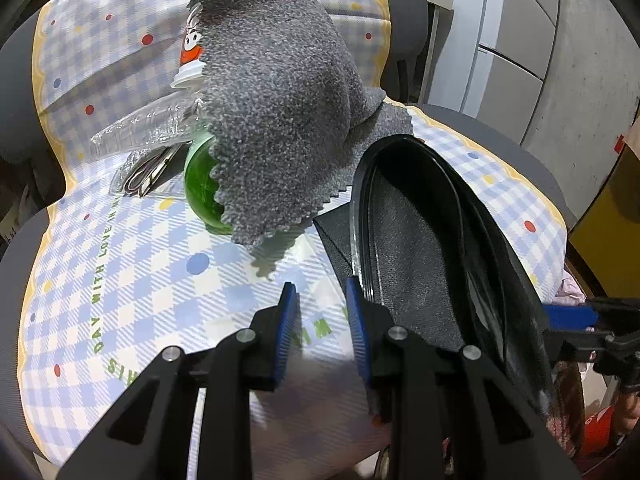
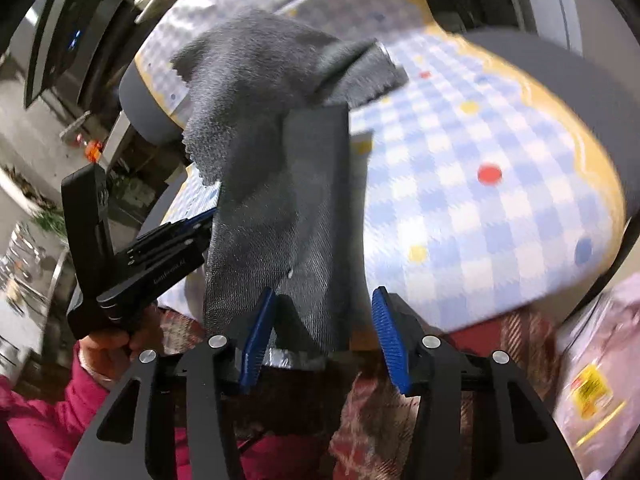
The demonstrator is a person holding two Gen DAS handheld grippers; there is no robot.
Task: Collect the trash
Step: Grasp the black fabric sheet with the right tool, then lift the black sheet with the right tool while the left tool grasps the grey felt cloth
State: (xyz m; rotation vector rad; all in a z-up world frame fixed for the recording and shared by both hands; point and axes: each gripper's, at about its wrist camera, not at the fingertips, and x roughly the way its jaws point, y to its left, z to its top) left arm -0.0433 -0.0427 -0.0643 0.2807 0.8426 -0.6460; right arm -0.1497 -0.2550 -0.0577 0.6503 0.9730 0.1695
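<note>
Right hand-held gripper: pads spread, near edge of the black bag lying between them. It reaches the left pad only and I see no squeeze from both sides. View blurred.

The bag's long axis runs from those pads straight up the frame toward the grey cloth. My guess is the next move is to close on this edge.

Left hand-held gripper: jaws part-way apart, bag rim right at its right pad. I cannot tell whether it pinches anything.

Trash sits up and left of the bag mouth in the left view. A green bottle lies on its side, half under the cloth, base toward me. A clear bottle lies beyond it, with a wrapper between them. The left gripper is the nearer one to all three, I judge.

Table: blue-checked cover, dotted, yellow border. Grey cabinets upper right. Pink sleeve lower left of the right view.
</note>
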